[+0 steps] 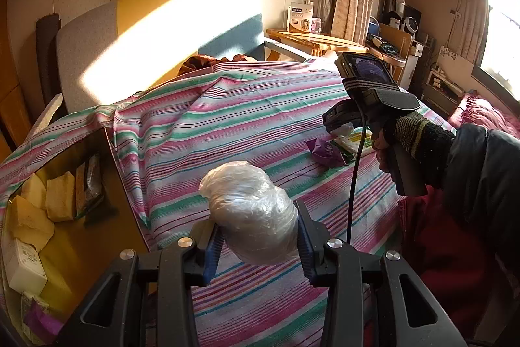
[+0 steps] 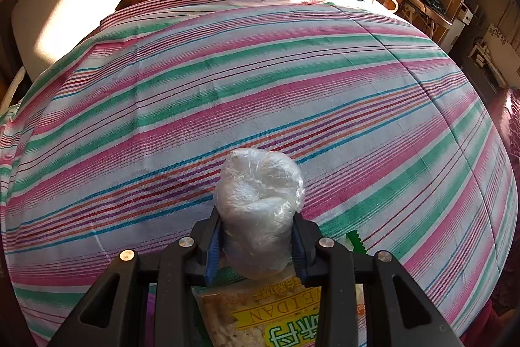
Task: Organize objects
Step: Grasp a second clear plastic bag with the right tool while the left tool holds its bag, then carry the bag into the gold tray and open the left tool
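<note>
In the left wrist view my left gripper [image 1: 256, 225] is shut on a white bundle wrapped in clear plastic [image 1: 250, 210], held above the striped bedsheet [image 1: 227, 119]. To its left stands an open brown box [image 1: 125, 184] with yellow blocks [image 1: 60, 195] and small packets inside. In the right wrist view my right gripper [image 2: 256, 221] is shut on a second plastic-wrapped bundle [image 2: 260, 204], just above a snack packet with a yellow label [image 2: 279, 317]. A gloved hand [image 1: 412, 135] holds that right gripper at the bed's right side, over a purple packet [image 1: 325, 150].
A yellow and grey headboard [image 1: 97, 31] rises behind the bed. A wooden side table [image 1: 312, 39] with a white carton [image 1: 300, 17] stands at the far right corner. Shelves with clutter [image 1: 406, 31] line the right wall. A red quilt [image 1: 481, 116] lies at the right.
</note>
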Available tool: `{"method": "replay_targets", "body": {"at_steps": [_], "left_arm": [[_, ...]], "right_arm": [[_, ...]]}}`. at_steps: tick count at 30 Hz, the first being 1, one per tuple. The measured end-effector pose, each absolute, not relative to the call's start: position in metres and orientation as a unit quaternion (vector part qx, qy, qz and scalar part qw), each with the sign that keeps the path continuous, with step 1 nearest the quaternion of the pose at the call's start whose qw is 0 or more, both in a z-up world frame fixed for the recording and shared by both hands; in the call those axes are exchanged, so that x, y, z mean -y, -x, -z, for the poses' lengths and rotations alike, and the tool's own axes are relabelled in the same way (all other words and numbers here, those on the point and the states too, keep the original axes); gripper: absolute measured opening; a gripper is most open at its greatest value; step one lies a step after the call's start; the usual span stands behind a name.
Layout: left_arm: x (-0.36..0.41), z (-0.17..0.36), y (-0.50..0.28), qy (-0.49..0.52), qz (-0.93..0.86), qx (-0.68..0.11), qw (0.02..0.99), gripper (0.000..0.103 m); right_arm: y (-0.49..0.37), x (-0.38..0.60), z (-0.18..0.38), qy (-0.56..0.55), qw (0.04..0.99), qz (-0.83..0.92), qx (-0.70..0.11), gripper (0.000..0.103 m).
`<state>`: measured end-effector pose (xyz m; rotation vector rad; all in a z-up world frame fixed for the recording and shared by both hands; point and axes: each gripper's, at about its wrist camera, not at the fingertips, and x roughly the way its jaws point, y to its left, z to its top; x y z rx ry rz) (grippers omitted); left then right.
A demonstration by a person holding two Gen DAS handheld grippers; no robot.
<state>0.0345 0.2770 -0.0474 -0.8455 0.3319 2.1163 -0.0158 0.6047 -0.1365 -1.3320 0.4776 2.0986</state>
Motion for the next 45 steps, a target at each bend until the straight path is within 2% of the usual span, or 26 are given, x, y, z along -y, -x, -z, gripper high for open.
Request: {"method": "replay_targets", "body": {"at_steps": [5,10,14,21,28,33,35,45], "left_arm": [[-0.259,0.039,-0.029,0.339,-0.845,-0.114,0.398,0.040],[-0.217,0.026,-0.007,0.352,-0.856,-0.062,0.374,0.041],[-0.162,0.023,0.025,0.374,-0.871,-0.009,0.318,0.040],[-0.081,0.054,0.079,0.436,-0.873,0.057,0.212,0.040],[-0.085,0.074,0.111,0.464,-0.862,0.031,0.202,0.042],[-0.092,0.086,0.134,0.470,-0.869,-0.010,0.157,0.053],[-0.086,0.088,0.139,0.470,-0.870,-0.013,0.148,0.054],[-0.062,0.080,0.118,0.444,-0.888,-0.003,0.119,0.056]], "right_arm": [[0.018,-0.603,0.137,0.503,0.301,-0.792,-0.172,0.035],[0.020,-0.603,0.138,0.505,0.300,-0.792,-0.166,0.034],[0.022,-0.602,0.138,0.506,0.301,-0.792,-0.159,0.033],[0.024,-0.599,0.137,0.509,0.301,-0.792,-0.151,0.032],[0.025,-0.597,0.138,0.512,0.301,-0.792,-0.143,0.032],[0.025,-0.597,0.138,0.512,0.300,-0.792,-0.144,0.032],[0.025,-0.597,0.138,0.512,0.300,-0.792,-0.142,0.032],[0.024,-0.595,0.133,0.503,0.307,-0.796,-0.137,0.030]]}}
